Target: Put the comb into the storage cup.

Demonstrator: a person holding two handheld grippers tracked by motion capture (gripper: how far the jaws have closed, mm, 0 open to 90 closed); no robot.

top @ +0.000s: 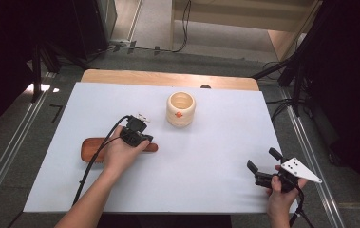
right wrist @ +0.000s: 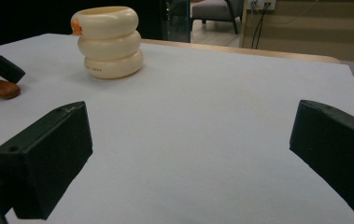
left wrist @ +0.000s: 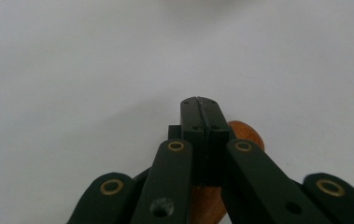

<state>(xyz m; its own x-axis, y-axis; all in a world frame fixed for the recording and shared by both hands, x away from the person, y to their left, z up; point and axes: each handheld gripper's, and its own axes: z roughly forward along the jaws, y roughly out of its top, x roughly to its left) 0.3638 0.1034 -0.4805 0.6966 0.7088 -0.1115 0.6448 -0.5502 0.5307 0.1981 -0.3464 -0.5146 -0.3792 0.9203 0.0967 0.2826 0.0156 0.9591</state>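
Resting near table [top: 225,190] edge, right gripper [top: 262,164] agape.

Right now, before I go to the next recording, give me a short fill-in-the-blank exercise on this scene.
1. The jaws of the left gripper are ____.
2. Beneath the left gripper lies a brown wooden spoon; the jaws of the right gripper are ____.
3. The cream cup stands ____ on the white table.

Missing words: shut; open; upright
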